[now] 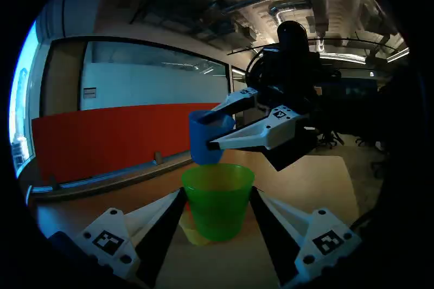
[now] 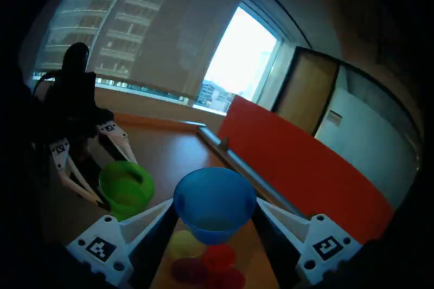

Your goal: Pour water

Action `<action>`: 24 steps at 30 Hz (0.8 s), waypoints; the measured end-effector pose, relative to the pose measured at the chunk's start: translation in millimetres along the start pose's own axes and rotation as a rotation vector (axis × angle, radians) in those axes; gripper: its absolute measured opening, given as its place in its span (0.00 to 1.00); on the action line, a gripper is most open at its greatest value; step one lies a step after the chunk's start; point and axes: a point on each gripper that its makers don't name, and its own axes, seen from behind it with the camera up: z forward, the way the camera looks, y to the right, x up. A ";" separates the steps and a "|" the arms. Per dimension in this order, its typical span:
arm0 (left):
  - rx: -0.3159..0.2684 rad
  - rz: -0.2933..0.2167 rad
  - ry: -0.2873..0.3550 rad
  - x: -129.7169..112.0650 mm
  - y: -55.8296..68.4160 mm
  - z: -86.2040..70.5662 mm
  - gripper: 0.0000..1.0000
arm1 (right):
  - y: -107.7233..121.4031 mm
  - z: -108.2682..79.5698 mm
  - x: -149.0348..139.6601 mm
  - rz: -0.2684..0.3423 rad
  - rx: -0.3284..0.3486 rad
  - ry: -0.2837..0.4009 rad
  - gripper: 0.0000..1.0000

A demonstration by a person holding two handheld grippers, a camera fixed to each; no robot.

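- The right hand-held gripper (image 2: 215,202) is clamped on the blue cup (image 2: 215,205), one finger on each side of the wall just under the rim
- The left hand-held gripper (image 1: 218,194) is clenched the same way on the green cup (image 1: 218,202), which sits upright between its fingers
- In the left gripper view the blue cup is up in the air, just behind and above the green cup's rim and close to it. It's barely tipped, so I'd say the pour hasn't really got going
- Both look like thin plastic tumblers – light, smooth, a bit squashy. My guess is that squeezing hard would oval the mouth, and squeezing softly would let the tapered wall slide down through the fingers
- High on the wall near the rim looks like the right place to hold, since the rim stiffens it and the taper wedges in
- Can't tell how much water is in the blue cup. There's a paler patch at the bottom, but it's murky, so I'd tip it slowly
- Some small yellow and red pieces (image 2: 203,259) lie on the desk (image 1: 320,180) under the cups – splash risk if the stream misses the green mouth
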 end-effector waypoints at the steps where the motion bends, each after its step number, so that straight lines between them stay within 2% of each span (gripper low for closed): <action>1: 0.001 0.001 -0.001 0.0 -0.8 -0.2 0.84 | -1.5 -0.4 -1.2 0.020 0.005 -0.003 0.90; 10: 0.003 0.005 -0.020 -2.9 -3.4 -2.8 0.84 | -18.0 -5.2 -14.2 0.206 0.069 -0.044 0.90; 15: 0.003 0.010 -0.038 -5.2 -4.9 -3.6 0.84 | -22.8 -8.0 -20.6 0.279 0.097 -0.064 0.90; 18: 0.003 0.013 -0.054 -9.1 -5.7 -4.2 0.84 | -24.5 -9.4 -26.2 0.289 0.107 -0.079 0.90; 24: -0.003 0.020 -0.093 -19.7 -6.0 -5.5 0.84 | -30.5 -11.4 -36.5 0.270 0.123 -0.102 0.90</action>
